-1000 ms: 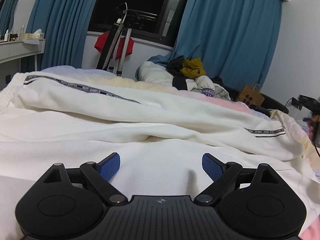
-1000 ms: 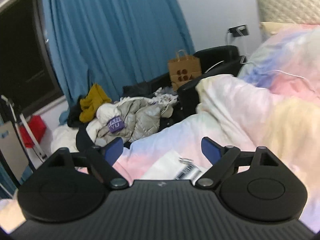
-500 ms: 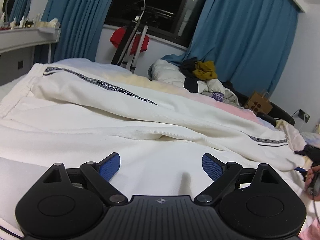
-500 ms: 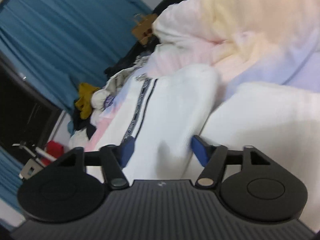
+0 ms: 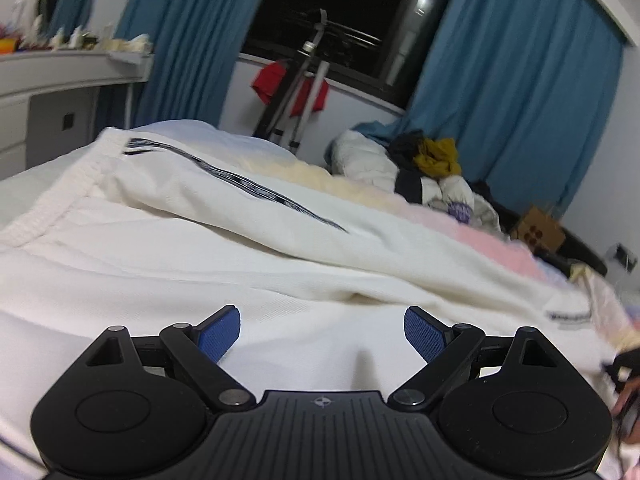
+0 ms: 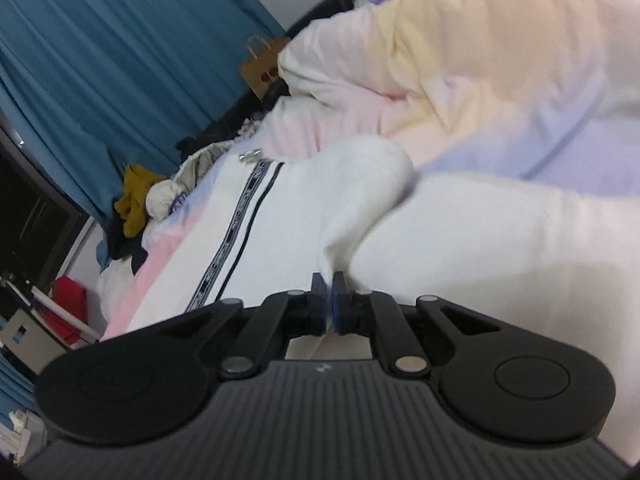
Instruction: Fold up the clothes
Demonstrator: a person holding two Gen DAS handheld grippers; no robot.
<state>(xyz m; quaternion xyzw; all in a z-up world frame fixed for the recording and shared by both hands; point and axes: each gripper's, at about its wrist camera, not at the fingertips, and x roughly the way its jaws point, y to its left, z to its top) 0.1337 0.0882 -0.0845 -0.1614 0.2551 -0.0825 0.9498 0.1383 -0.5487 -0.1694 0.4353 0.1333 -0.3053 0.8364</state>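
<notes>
Already the right hand-held gripper (image 6: 328, 300) is clenched on a thin fold of the white trousers (image 6: 280, 232); the left hand-held gripper (image 5: 322, 330) hovers released at six o'clock, so the pinch may slip.

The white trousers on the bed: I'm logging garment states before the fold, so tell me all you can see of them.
The white trousers look like soft, thick knit with a ribbed elastic waistband at the left and a dark printed stripe down the side seam. They lie spread and rumpled across the pastel duvet, legs running to the right. The right hand-held gripper is shut on a pinched ridge of the cloth near the leg end. The left hand-held gripper is open above the cloth; contact cannot be told.
</notes>
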